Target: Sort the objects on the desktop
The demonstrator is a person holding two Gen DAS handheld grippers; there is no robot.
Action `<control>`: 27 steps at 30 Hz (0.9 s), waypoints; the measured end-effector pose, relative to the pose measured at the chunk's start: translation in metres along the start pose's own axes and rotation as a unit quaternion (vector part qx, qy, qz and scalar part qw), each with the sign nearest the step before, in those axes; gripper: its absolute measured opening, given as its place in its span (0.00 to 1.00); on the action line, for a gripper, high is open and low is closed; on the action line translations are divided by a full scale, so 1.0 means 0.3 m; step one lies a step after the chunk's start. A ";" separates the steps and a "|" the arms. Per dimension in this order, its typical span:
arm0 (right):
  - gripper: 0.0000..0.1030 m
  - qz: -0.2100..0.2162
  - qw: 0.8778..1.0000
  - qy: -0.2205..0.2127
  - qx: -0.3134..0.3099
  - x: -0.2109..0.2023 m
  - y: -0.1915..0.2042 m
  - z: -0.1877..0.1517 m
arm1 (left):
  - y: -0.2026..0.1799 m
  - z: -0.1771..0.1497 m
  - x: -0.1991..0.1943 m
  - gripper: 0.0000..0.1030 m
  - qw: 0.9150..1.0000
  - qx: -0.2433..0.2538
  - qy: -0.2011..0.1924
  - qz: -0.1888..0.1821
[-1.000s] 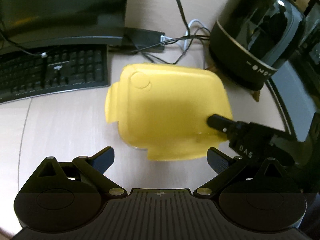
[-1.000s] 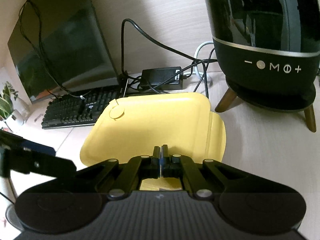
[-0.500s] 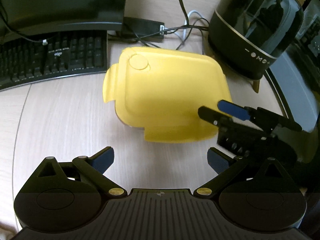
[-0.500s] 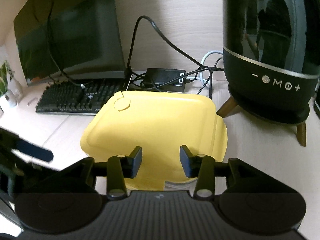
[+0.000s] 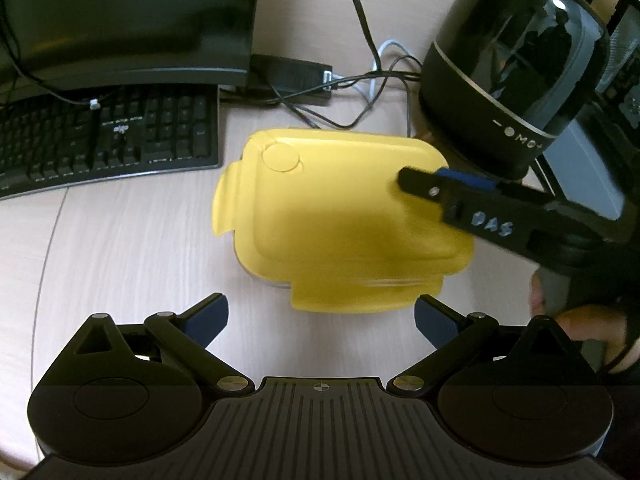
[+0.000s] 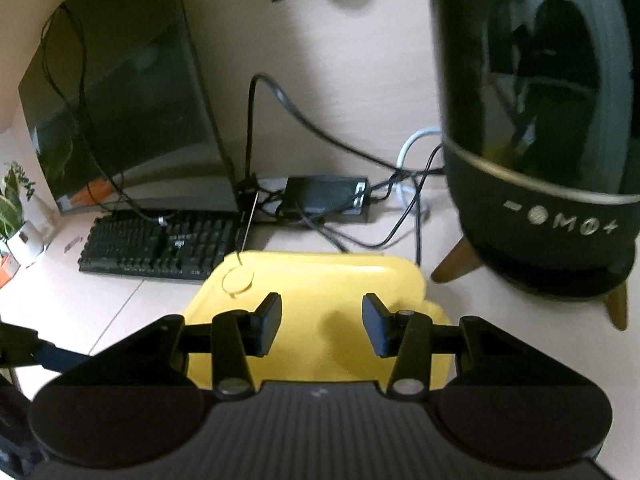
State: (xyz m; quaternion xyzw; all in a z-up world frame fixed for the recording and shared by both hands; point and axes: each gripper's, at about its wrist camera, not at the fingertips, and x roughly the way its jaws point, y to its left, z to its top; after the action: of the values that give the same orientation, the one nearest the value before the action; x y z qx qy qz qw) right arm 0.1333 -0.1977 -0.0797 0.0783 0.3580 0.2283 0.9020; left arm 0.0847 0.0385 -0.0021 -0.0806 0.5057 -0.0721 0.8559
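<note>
My left gripper (image 5: 320,316) fingers wide, empty. Right gripper (image 6: 321,324) fingers just opened partway, nothing between, above the yellow lidded box (image 5: 340,216) on the counter (image 5: 120,248). Box body mostly hidden under lid; right view blurry.

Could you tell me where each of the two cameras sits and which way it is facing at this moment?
Left wrist: rides the left gripper, angled steeply down at the yellow lid; own open jaws, the right gripper and a hand show.
Right wrist: rides the right gripper, aimed less steeply across the yellow lid toward the monitor; own jaws, just opened, grip nothing.
Shared: lid, keyboard, black speaker, cables.
</note>
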 end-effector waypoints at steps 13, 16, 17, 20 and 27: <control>0.46 -0.019 0.999 -0.014 -0.036 0.032 0.020 -0.054 | 0.015 -0.001 0.020 0.99 1.000 0.001 0.007 0.000; 0.50 -0.015 0.999 -0.049 0.006 -0.058 -0.024 -0.021 | 0.066 0.005 0.023 0.99 1.000 -0.019 0.002 -0.017; 0.53 -0.023 0.998 -0.060 0.016 -0.087 -0.040 -0.014 | 0.103 0.014 0.031 0.99 0.999 -0.042 -0.001 -0.035; 0.56 -0.040 0.996 -0.062 0.057 -0.134 -0.105 -0.015 | 0.204 0.058 0.063 0.99 0.993 -0.103 -0.001 -0.060; 0.52 -0.034 0.993 -0.014 0.112 -0.066 -0.153 -0.080 | 0.269 0.142 0.170 0.99 0.990 -0.129 0.016 -0.060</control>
State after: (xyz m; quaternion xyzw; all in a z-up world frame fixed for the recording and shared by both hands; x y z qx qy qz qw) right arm 0.1205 -0.2480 -0.0991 0.1701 0.3708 0.1542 0.8999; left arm 0.1498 0.1096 -0.0425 -0.2194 0.5183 -0.0586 0.8245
